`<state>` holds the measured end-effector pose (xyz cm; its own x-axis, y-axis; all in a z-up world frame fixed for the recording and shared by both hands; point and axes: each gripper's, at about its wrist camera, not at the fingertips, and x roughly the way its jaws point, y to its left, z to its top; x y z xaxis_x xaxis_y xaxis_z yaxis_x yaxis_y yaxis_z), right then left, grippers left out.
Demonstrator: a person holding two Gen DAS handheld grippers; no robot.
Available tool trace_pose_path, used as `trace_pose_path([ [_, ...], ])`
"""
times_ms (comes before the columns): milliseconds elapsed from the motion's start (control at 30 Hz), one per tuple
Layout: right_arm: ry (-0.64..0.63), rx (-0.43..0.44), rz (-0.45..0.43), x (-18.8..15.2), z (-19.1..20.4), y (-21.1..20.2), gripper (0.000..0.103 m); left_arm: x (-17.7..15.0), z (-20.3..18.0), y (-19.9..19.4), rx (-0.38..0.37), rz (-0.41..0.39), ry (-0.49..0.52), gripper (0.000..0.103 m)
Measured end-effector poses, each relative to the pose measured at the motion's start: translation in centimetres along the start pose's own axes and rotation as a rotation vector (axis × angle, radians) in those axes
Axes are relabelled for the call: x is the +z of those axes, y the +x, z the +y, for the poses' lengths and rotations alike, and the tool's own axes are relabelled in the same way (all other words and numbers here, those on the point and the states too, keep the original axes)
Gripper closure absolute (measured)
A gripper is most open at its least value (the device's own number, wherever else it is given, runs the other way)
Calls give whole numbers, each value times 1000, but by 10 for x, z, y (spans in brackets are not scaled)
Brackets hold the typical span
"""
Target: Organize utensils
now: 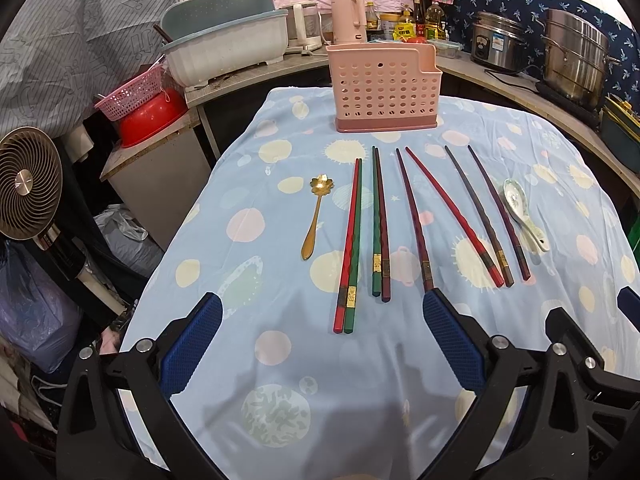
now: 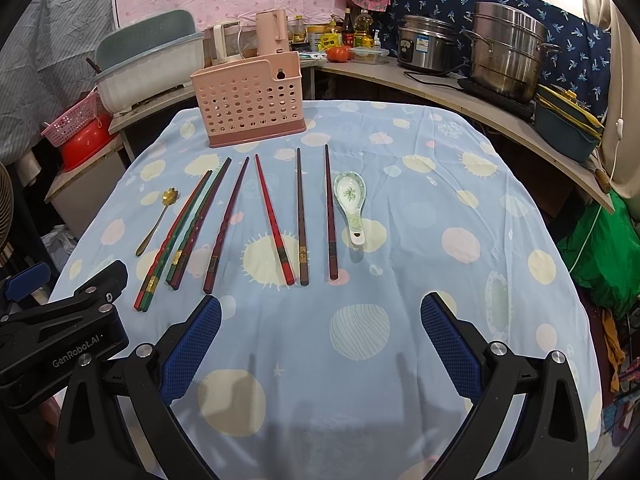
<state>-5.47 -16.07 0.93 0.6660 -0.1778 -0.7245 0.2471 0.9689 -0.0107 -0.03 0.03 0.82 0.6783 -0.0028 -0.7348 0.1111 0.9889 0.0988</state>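
A pink perforated utensil holder (image 1: pixel 384 88) (image 2: pixel 250 106) stands at the far end of the blue dotted tablecloth (image 1: pixel 280 380) (image 2: pixel 460 200). Several chopsticks lie in a row before it: a red and green pair (image 1: pixel 350 248) (image 2: pixel 172 240), a green and dark pair (image 1: pixel 380 224), then single dark red, red and brown ones (image 2: pixel 276 220). A gold flower spoon (image 1: pixel 314 216) (image 2: pixel 158 216) lies at the left, a white ceramic spoon (image 1: pixel 522 212) (image 2: pixel 352 204) at the right. My left gripper (image 1: pixel 322 312) and right gripper (image 2: pixel 320 316) are open and empty above the near cloth.
A white and teal dish rack (image 1: pixel 224 40), pink basket over a red bowl (image 1: pixel 148 112) and a fan (image 1: pixel 28 184) are at the left. Kettles, bottles, a rice cooker (image 2: pixel 426 48) and steel pots (image 2: pixel 508 48) line the counter behind and right.
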Motion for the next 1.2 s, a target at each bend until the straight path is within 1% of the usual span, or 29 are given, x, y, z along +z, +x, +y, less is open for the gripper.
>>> trace_pose_path([
  [800,6,5,6,0,0,2,7,0,0,3,0,5,-2,7],
  [1067,10,7,9,-1,0,4,7,-1,-1,7,-6,10,-4,7],
  [1200,8,5,-3,-1,-2,5,7,-1,-2,14,-11,22,-1,7],
])
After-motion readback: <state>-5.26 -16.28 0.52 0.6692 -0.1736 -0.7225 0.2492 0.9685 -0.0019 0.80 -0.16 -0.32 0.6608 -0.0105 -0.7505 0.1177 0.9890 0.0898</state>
